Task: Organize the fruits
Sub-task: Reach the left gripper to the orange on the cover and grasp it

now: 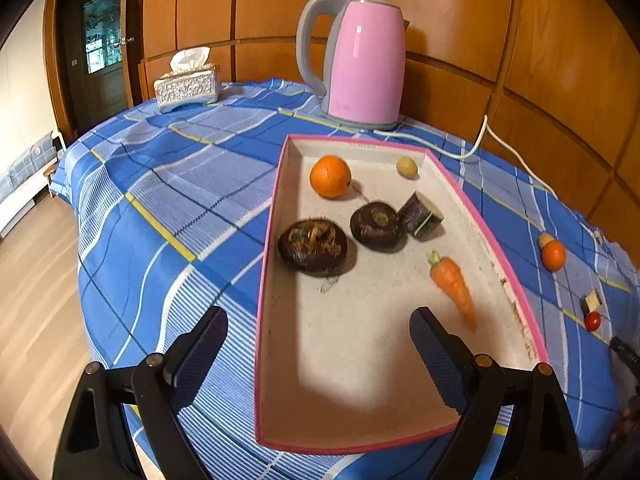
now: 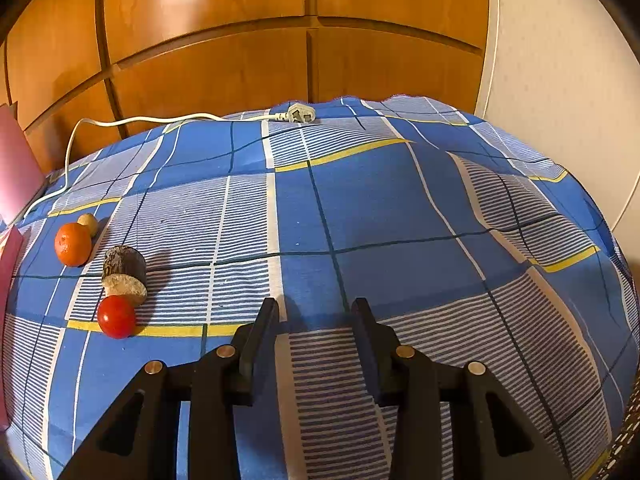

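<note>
The left claw (image 1: 318,334) is released wide above the tray's (image 1: 276,184) near end; the carrot (image 1: 454,286) lies just beyond its right finger. The right claw (image 2: 314,312) is partly released and empty; the tomato (image 2: 116,317) lies left of it on the surface (image 2: 400,208).

We see a table under a blue plaid cloth (image 1: 168,184); on it rest a pink-rimmed cardboard tray (image 1: 486,236), pink electric kettle (image 1: 364,68), silver tissue box (image 1: 187,88), white plug cord (image 2: 298,114), small orange mandarin (image 2: 73,244), and red cherry tomato (image 2: 117,317).
</note>
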Demonstrator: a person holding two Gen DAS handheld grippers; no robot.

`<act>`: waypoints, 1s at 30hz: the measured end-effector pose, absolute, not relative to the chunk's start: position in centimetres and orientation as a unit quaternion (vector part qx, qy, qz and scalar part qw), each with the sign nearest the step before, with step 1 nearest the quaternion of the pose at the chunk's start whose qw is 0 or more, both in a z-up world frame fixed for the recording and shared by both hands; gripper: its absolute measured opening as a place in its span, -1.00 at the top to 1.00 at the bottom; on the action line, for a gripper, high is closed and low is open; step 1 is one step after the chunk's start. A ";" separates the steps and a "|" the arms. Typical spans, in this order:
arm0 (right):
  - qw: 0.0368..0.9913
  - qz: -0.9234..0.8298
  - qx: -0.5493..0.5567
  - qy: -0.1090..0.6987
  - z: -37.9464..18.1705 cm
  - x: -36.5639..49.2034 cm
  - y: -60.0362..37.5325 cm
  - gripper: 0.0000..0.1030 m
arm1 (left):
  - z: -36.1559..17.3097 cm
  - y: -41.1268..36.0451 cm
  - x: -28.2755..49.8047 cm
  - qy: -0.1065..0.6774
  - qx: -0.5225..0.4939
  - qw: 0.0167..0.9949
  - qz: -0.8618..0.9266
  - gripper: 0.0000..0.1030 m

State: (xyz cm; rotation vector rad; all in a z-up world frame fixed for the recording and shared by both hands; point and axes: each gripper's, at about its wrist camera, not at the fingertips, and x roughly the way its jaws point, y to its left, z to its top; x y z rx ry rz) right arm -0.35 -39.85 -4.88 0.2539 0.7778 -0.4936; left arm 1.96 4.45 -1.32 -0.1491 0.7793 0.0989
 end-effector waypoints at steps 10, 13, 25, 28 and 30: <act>0.890 -0.237 0.127 0.368 -5.0 -0.4 -40.0 0.26 | 2.3 0.8 3.1 0.362 -0.053 0.931 -0.017 -0.80; 0.890 -0.237 0.128 0.367 -5.0 -0.4 -40.0 0.26 | 3.3 -1.5 3.9 0.359 -0.041 0.931 -0.054 -0.80; 0.892 -0.236 0.132 0.363 -5.1 -0.5 -40.1 0.25 | 4.0 -11.1 7.3 0.380 0.013 0.909 -0.173 -0.80; 0.892 -0.236 0.132 0.362 -5.1 -0.5 -40.0 0.25 | 3.7 -13.2 9.0 0.389 0.016 0.903 -0.182 -0.79; 0.892 -0.236 0.132 0.362 -5.1 -0.5 -40.0 0.25 | 3.3 -14.7 10.2 0.395 0.017 0.899 -0.190 -0.78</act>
